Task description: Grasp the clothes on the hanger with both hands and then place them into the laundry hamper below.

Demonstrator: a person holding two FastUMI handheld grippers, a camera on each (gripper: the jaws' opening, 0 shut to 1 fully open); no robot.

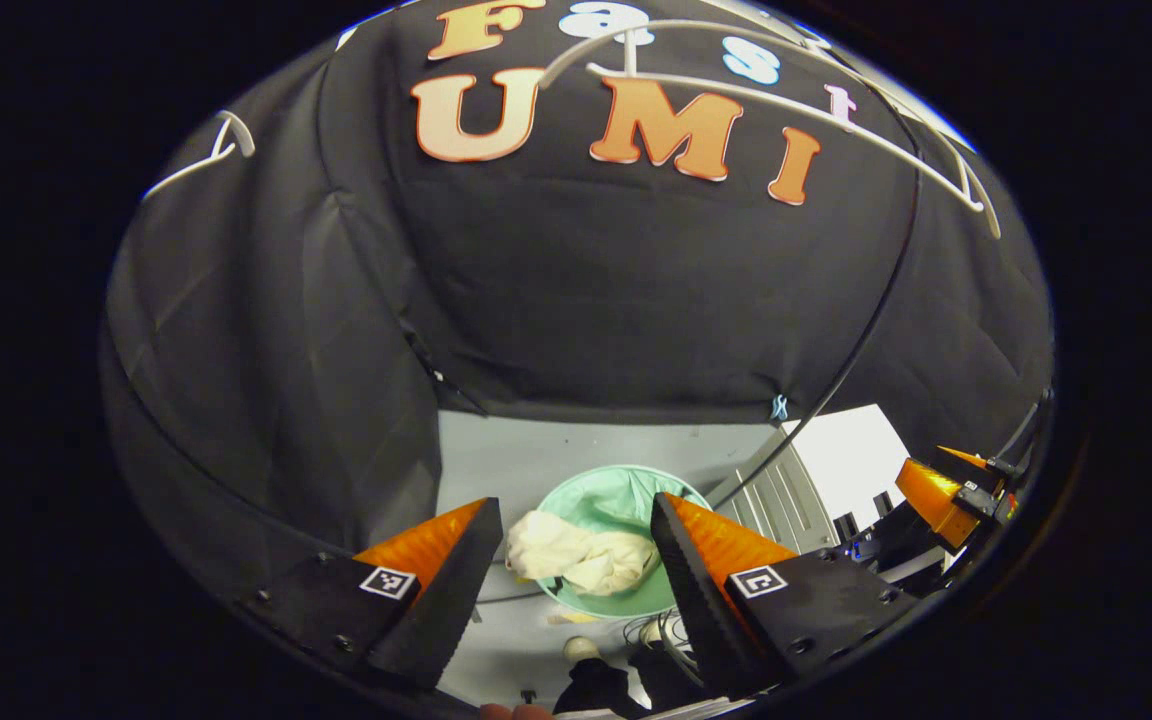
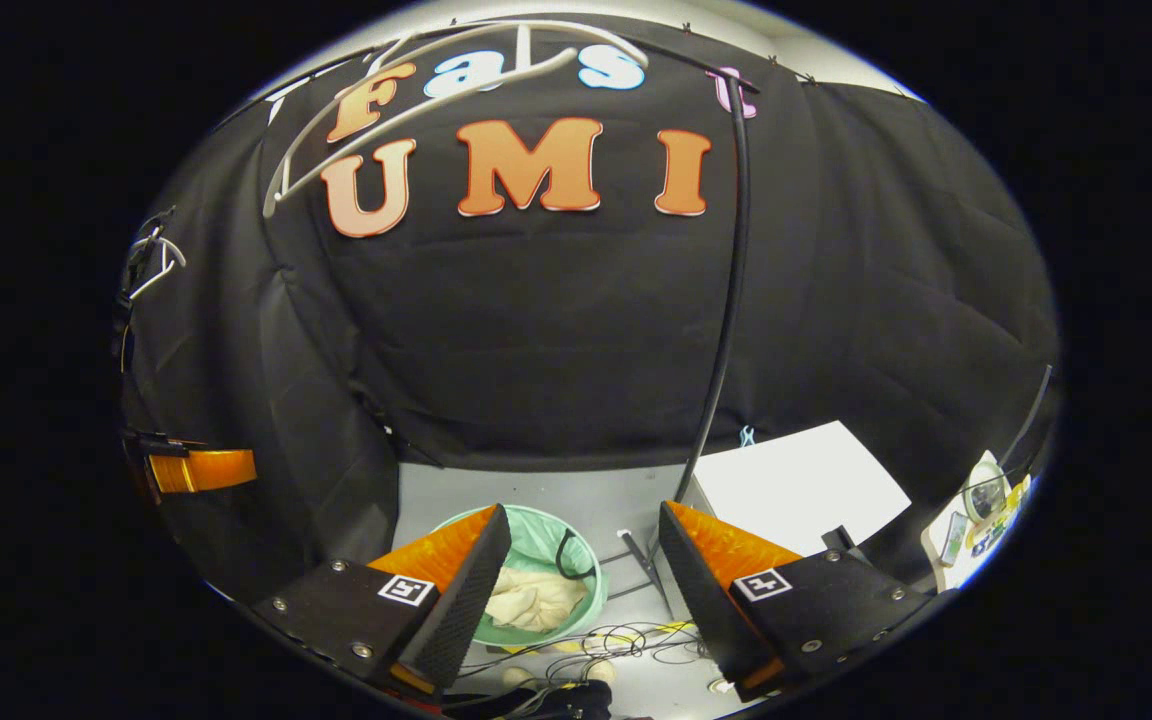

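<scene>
A cream garment (image 1: 581, 558) lies crumpled inside the mint-green laundry hamper (image 1: 608, 492) on the floor below. My left gripper (image 1: 576, 575) hangs above it, open, nothing between its fingers. In the right gripper view the same garment (image 2: 534, 598) rests in the hamper (image 2: 546, 535), and my right gripper (image 2: 584, 585) is open and empty above the floor beside it. A bare white hanger (image 1: 786, 105) hangs on the rail at the top, also seen as the hanger (image 2: 416, 95) in the right gripper view. The right gripper (image 1: 946, 490) shows at the far right of the left gripper view.
A black rack pole (image 2: 726, 300) runs down to the floor. A white box (image 2: 801, 480) stands right of the hamper. Loose cables (image 2: 616, 640) lie on the grey floor in front. A second hanger (image 1: 221, 145) hangs at the left. A person's shoe (image 1: 581, 650) is near the bottom.
</scene>
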